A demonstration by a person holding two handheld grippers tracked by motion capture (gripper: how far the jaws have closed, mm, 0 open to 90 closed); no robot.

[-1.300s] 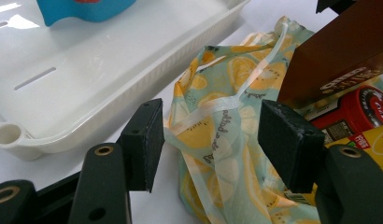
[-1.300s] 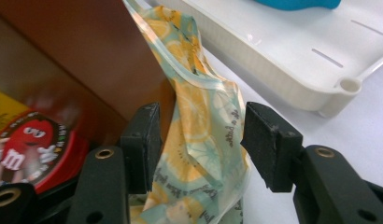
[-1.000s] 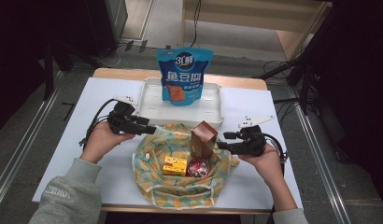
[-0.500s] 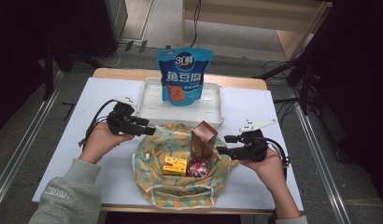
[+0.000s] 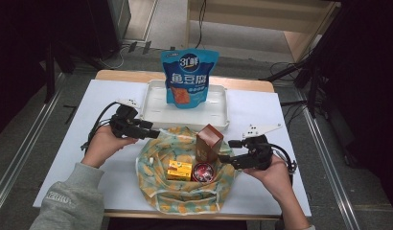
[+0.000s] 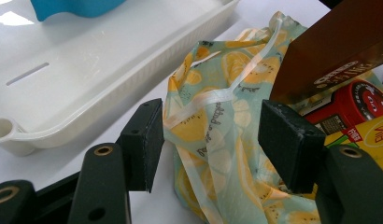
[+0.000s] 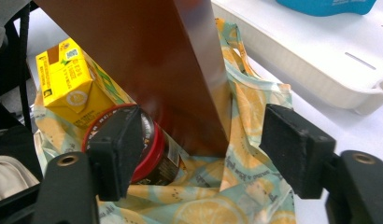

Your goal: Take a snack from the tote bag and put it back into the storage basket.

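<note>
A lemon-print cloth bag [image 5: 185, 191] lies open at the table's front. In it a tall brown box [image 5: 209, 141] stands upright beside a yellow carton [image 5: 179, 169] and a red-lidded can [image 5: 202, 171]. My right gripper [image 5: 228, 151] sits just right of the box. Its jaws have just been opening, and in the right gripper view [image 7: 203, 149] they stand wide with the box's corner [image 7: 147, 60] between them, untouched. My left gripper [image 5: 154, 133] is at the bag's left rim, open, with the bag's fabric and strap [image 6: 227, 70] loose between its pads.
A white tray [image 5: 151, 105] stands behind the bag, and a blue snack pouch [image 5: 189, 79] stands upright in it. The tray's rim [image 6: 87, 70] lies close to my left gripper. White table surface shows on both sides of the bag.
The right gripper's jaws have widened and drawn back a little to the right from the brown box, which stands on its own in the bag. The left hand has stayed put.
</note>
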